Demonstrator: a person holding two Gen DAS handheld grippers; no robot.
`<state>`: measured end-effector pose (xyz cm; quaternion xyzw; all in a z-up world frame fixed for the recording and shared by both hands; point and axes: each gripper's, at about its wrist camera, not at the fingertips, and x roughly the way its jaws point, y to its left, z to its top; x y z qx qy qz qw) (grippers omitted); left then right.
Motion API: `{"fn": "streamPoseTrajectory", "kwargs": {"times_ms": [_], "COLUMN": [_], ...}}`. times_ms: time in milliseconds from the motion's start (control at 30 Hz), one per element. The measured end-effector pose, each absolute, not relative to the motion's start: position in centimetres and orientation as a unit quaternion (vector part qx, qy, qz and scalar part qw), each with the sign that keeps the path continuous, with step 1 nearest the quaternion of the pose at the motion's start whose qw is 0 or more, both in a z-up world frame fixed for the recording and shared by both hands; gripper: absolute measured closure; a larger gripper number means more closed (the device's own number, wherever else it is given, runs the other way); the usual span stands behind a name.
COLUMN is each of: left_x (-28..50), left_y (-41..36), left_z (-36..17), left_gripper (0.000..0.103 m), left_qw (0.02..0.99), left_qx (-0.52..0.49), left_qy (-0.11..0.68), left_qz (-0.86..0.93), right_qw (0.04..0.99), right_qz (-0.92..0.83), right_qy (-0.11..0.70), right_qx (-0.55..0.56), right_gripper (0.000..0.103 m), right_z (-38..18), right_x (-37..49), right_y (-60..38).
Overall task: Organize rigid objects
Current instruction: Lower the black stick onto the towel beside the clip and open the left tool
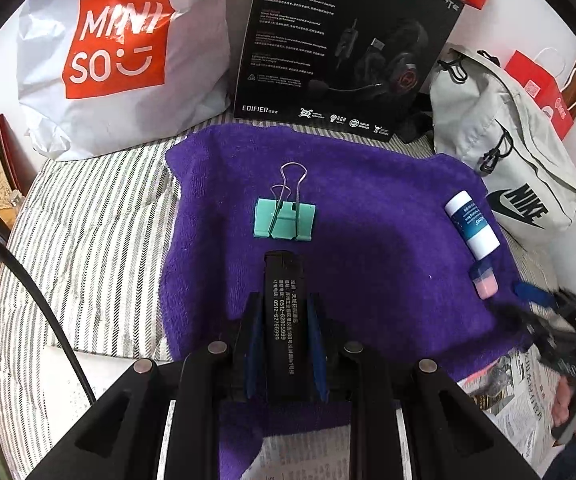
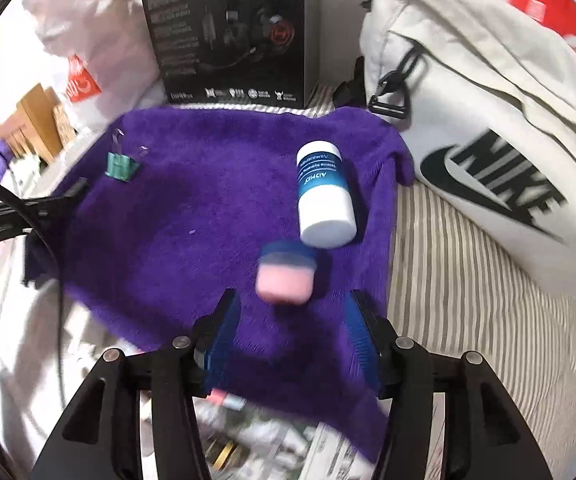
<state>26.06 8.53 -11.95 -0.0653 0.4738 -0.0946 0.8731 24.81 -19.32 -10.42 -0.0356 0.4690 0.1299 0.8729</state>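
A purple towel [image 1: 380, 264] [image 2: 191, 208] is spread on striped bedding. A mint-green binder clip [image 1: 284, 220] [image 2: 121, 166] lies on it, just beyond my left gripper [image 1: 283, 298]. That gripper is shut on a flat black bar [image 1: 283, 280] printed with white text. At the towel's right edge lies a white-and-blue tube [image 1: 472, 226] [image 2: 324, 196]. A small pink-and-blue block [image 1: 484, 282] [image 2: 286, 276] rests on the towel below it. My right gripper [image 2: 292, 300] stands open just short of the block, its blue pads apart and touching nothing. In the left wrist view it shows as a blur [image 1: 544, 304].
Behind the towel stand a white Miniso bag [image 1: 123, 60], a black headset box [image 1: 344, 48] [image 2: 227, 32] and a pale Nike bag [image 1: 512, 168] [image 2: 488, 120]. A red paper bag [image 1: 540, 88] stands far right. Newspaper [image 1: 524, 392] lies at the near edge, and a black cable [image 1: 35, 292] crosses the left.
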Motion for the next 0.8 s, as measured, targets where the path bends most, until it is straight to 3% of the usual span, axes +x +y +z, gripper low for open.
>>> {"fn": "streamPoseTrajectory", "kwargs": {"times_ms": [733,800], "left_x": [27.6,27.6], "left_y": [6.3,6.3], "left_z": [-13.6,-13.6], "left_gripper": [0.082,0.075], "left_qw": [0.867,0.863], "left_qx": [0.014,0.008], "left_qy": [0.494,0.501], "left_qz": [-0.066,-0.071], "right_qw": [0.901,0.902], "right_qz": [0.107,0.112], "right_qy": [0.412,0.406], "right_qx": [0.082,0.093], "right_gripper": [0.044,0.04], "right_z": [-5.1,-5.2], "right_x": [20.0,19.3], "right_y": [-22.3,-22.4]}}
